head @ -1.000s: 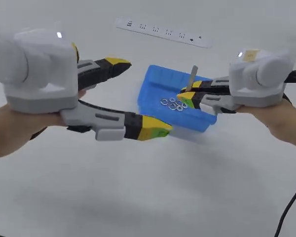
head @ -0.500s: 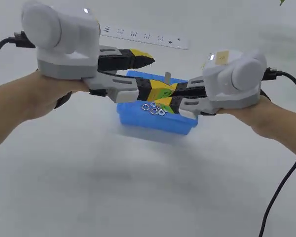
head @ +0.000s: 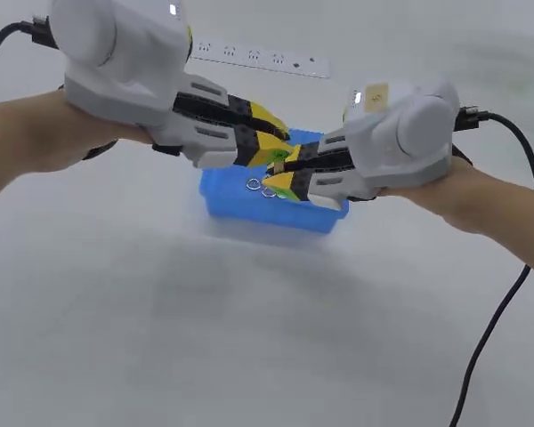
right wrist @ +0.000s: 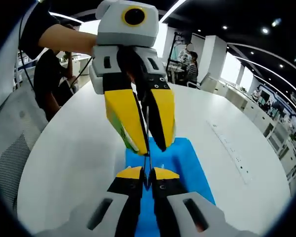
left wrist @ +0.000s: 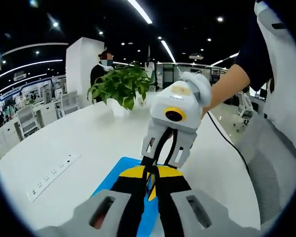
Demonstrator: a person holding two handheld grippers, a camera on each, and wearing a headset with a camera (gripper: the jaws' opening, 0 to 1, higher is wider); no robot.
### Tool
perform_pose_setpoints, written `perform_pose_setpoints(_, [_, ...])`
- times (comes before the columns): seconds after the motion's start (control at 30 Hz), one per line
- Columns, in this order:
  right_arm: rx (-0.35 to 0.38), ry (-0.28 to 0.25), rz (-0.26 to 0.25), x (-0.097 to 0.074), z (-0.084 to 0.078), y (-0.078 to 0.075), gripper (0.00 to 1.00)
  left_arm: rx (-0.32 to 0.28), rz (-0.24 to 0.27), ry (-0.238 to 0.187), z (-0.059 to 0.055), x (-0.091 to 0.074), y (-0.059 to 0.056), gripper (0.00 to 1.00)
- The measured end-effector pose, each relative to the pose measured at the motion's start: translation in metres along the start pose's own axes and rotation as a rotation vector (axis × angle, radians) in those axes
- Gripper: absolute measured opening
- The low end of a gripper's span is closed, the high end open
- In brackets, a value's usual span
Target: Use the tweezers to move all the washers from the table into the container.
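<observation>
While above container (right wrist: 185, 158), tweezers (right wrist: 147, 159) in right claw (right wrist: 147, 172)

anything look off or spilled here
Nothing stands out. The washers lie inside the blue container, flat on the table; the left gripper and right gripper both appear to pinch the tweezers.

smooth blue plastic container (head: 240, 206), shiny metal washers (head: 253, 185), thin metal tweezers (right wrist: 146, 160), matt white table (head: 205, 338)

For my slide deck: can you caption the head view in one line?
Left gripper and right gripper meet tip to tip above a blue container holding washers on a white table.
</observation>
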State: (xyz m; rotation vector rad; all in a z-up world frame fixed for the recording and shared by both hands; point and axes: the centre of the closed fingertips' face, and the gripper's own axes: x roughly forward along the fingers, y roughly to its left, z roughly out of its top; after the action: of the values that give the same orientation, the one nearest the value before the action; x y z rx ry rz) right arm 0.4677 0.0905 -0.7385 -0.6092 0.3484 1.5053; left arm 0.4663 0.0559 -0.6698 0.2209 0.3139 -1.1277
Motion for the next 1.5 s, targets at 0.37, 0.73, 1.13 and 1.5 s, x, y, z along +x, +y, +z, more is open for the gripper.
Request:
perform_pose_setpoints(0.37, [-0.021,0.003,-0.034,-0.009,0.005,-0.008,0.09,0.171,0.017,0.031,0.003,-0.009,0.001,0.05])
perform_pose_setpoints(0.73, [-0.092,0.018,-0.01,-0.031,0.021,0.013,0.08,0.208,-0.035,-0.011,0.017,-0.024,-0.02,0.04])
perform_pose_setpoints(1.13, [-0.129,0.075,0.048,-0.043,0.028,0.04,0.07,0.239,-0.08,0.011,0.015,-0.035,-0.045,0.05])
perform_pose_setpoints(1.5, [-0.157,0.125,0.069,-0.051,0.028,0.053,0.07,0.228,-0.105,0.047,0.012,-0.041,-0.061,0.06])
